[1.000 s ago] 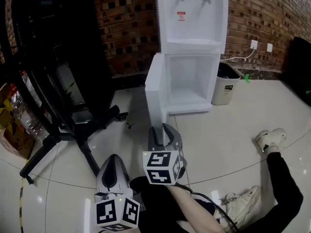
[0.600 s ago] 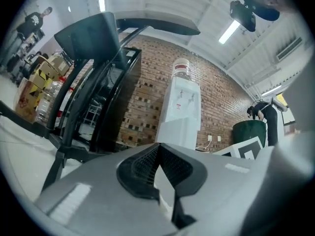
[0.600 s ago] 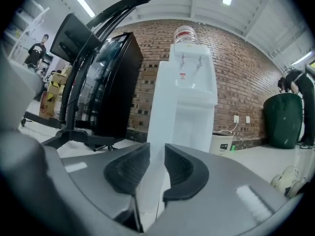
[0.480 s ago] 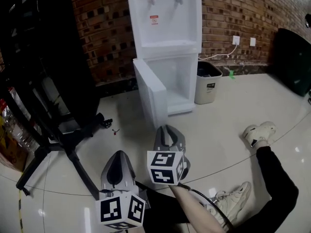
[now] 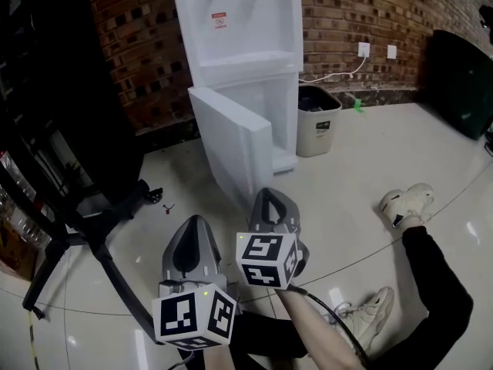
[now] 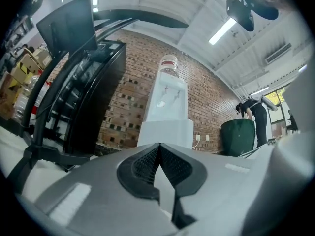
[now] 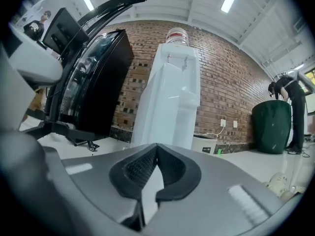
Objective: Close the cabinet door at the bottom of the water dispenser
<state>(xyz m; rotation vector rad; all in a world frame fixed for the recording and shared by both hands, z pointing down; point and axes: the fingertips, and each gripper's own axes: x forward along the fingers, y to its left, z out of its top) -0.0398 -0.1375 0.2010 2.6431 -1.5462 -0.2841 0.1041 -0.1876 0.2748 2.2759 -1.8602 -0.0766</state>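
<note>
1. At the far left, a black metal stand (image 5: 73, 230) spreads its legs over the glossy tiled floor (image 5: 347, 176), in front of a brick wall (image 5: 131, 68).
2. The left claw (image 5: 193, 220) sits low by the near edge of the floor, left of the middle. Its jaws are together, the ribbed pads meet at the tips, and nothing is between them. It points toward the dispenser and is well apart from it.
3. The cabinet door (image 5: 231, 149) is white and stands wide open. It is swung out from the left side of the lower half of the water dispenser (image 5: 246, 21) toward the near side, so the white compartment (image 5: 283, 118) behind it shows. The dispenser stands upright against the brick wall at the far edge of the floor.
4. The right claw (image 5: 271, 193) is just right of the left one and a little farther out. Its jaws have just been closing and are now together, tip to tip, with nothing between them. It is aimed at the open door, near its lower edge but not touching it. In the right gripper view the dispenser rises straight above the jaw tips.
5. A pale waste bin (image 5: 317, 122) stands just beside the dispenser's right side. A white cord (image 5: 331, 75) runs above it to the wall sockets (image 5: 363, 50).
6. At the near right corner of the floor lies a person's leg (image 5: 435, 284) in dark trousers, with white shoes (image 5: 404, 201). A dark green bulky object (image 5: 462, 83) stands at the far right edge.
</note>
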